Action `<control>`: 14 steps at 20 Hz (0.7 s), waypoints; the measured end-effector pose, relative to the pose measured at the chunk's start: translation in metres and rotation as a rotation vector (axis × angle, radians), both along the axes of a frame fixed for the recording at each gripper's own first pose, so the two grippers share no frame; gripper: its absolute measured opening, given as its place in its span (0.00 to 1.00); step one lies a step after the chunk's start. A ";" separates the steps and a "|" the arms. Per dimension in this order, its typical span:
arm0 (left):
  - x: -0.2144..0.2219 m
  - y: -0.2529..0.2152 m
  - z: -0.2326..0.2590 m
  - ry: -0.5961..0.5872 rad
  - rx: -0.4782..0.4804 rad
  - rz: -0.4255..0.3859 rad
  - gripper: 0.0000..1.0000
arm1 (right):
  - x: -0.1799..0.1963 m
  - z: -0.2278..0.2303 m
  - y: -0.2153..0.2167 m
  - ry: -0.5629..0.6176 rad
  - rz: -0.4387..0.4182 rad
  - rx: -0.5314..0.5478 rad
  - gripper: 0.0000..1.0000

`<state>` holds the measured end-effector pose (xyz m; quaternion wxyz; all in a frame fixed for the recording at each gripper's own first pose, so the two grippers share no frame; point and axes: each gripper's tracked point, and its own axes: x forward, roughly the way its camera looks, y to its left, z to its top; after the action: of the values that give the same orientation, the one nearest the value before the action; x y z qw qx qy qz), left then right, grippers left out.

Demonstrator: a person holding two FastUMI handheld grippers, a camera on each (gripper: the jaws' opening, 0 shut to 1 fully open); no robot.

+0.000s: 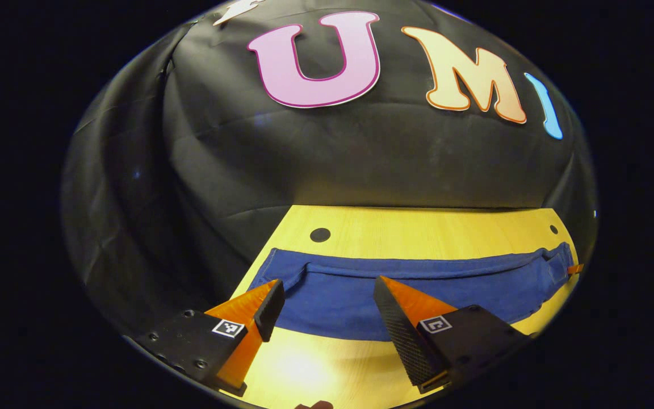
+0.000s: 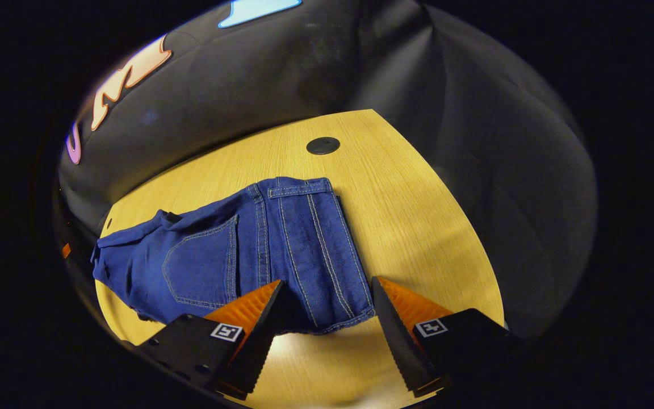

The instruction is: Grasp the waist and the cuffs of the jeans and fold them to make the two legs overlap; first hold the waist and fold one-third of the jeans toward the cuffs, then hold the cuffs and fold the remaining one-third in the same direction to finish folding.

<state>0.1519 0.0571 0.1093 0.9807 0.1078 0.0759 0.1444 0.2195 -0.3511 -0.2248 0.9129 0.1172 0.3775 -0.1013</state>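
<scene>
— Black cloth wall (image 1: 361, 165) curves behind a pale wooden bench (image 2: 418, 216), dark round holes (image 2: 323, 145) near its far edge.
— And the jeans (image 2: 281, 238)?
— Flat on it, mid-frame. Left claw (image 1: 327, 307) and right claw (image 2: 327, 307) both spread wide, holding nothing.

Left claw (image 1: 327, 292) and right claw (image 2: 327, 292), both agape.

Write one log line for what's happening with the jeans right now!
jeans: flat on table | left gripper: open, above jeans | right gripper: open at cuffs | grasp: not yet
</scene>
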 end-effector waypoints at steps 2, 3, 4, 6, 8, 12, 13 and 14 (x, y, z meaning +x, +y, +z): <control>-0.007 0.006 -0.002 -0.001 -0.005 0.015 0.96 | 0.002 -0.001 0.007 -0.009 -0.009 0.027 0.77; -0.012 0.010 -0.004 -0.002 -0.006 0.031 0.96 | 0.003 0.004 0.008 -0.025 -0.020 0.027 0.64; -0.016 0.014 -0.008 0.000 -0.012 0.044 0.96 | 0.003 0.000 0.010 -0.007 -0.030 0.025 0.55; -0.024 0.018 -0.019 0.014 -0.036 0.055 0.95 | 0.004 0.001 0.009 -0.028 0.003 -0.011 0.40; -0.031 0.024 -0.030 0.024 -0.044 0.068 0.96 | 0.007 0.002 0.003 -0.054 -0.009 -0.027 0.34; -0.041 0.029 -0.040 0.021 -0.075 0.081 0.96 | 0.008 0.007 0.008 -0.073 -0.043 0.021 0.33; -0.043 0.029 -0.042 0.018 -0.087 0.078 0.96 | 0.007 0.007 0.010 -0.072 -0.058 0.030 0.23; -0.044 0.029 -0.041 0.016 -0.093 0.076 0.96 | 0.008 0.009 0.011 -0.080 -0.058 0.021 0.19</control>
<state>0.1083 0.0865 0.0680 0.9778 0.0602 0.0947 0.1768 0.2271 -0.3402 -0.2162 0.9227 0.1417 0.3382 -0.1188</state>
